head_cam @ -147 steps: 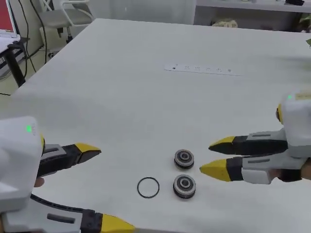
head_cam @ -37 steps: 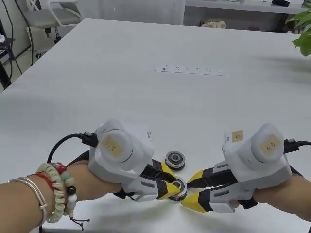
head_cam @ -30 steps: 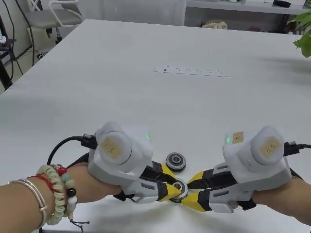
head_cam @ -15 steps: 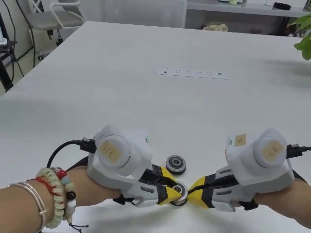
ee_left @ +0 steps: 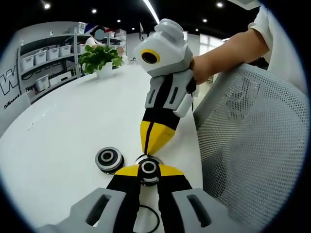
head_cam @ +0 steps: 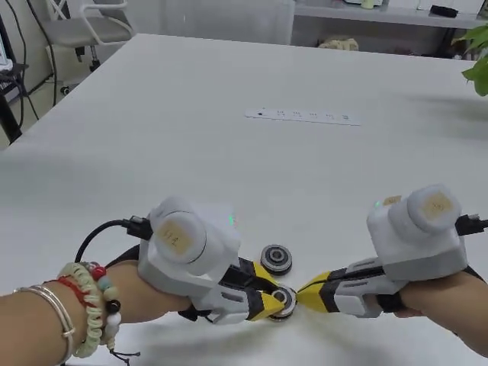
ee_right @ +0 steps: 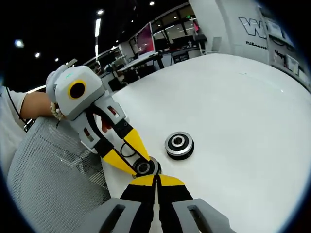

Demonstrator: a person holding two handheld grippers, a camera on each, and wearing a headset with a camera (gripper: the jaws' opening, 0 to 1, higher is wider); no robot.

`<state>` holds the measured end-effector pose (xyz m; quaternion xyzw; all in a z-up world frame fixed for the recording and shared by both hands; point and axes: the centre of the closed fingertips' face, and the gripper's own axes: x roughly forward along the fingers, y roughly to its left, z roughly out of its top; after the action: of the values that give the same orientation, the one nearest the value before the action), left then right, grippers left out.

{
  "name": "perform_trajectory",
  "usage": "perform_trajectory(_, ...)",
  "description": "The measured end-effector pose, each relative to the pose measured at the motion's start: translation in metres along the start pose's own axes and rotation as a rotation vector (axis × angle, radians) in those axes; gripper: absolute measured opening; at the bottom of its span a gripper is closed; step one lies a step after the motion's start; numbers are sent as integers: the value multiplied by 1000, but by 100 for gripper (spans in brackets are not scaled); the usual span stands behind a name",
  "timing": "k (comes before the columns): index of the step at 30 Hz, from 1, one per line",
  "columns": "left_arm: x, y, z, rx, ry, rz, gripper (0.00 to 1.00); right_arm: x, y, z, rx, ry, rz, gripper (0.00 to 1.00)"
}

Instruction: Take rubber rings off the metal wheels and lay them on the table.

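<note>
My left gripper (head_cam: 274,300) (ee_left: 148,170) is shut on a small metal wheel (head_cam: 281,298) (ee_left: 148,168) (ee_right: 144,167), holding it just above the white table (head_cam: 229,152). My right gripper (head_cam: 300,295) (ee_right: 156,177) comes in from the right. Its yellow tips are pressed together on the black rubber ring at the wheel's rim. The left gripper view shows the right gripper (ee_left: 153,151) from the front. A second wheel (head_cam: 276,258) (ee_left: 109,159) (ee_right: 179,144) with its ring on lies just behind. A loose rubber ring (ee_left: 146,221) lies on the table under my left gripper.
A white power strip (head_cam: 303,117) lies mid-table. A potted plant (head_cam: 476,72) (ee_left: 99,58) stands at the far right. A mesh chair back (ee_left: 243,145) is close behind the near table edge. An office chair (head_cam: 84,30) stands beyond the far left corner.
Earlier both grippers were open and apart, with both wheels on the table. Now the left holds one wheel; over the last second the right shut its jaws at the rim and its body rose.
</note>
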<state>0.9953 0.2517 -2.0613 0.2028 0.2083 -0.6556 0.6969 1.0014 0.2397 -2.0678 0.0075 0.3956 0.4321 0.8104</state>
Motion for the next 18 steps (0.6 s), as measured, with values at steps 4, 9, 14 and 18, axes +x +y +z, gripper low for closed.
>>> perform_trajectory(4,0,0,0,3,2,-1,8,2,6,-1,4,2,22,0)
perform_trajectory(9,1,0,0,6,3,-3,8,1,5,-1,9,8,18,0)
perform_trajectory(14,1,0,0,7,4,-3,8,1,7,1,3,8,18,0)
perform_trajectory(18,1,0,0,8,3,-4,8,0,8,2,7,5,25,0)
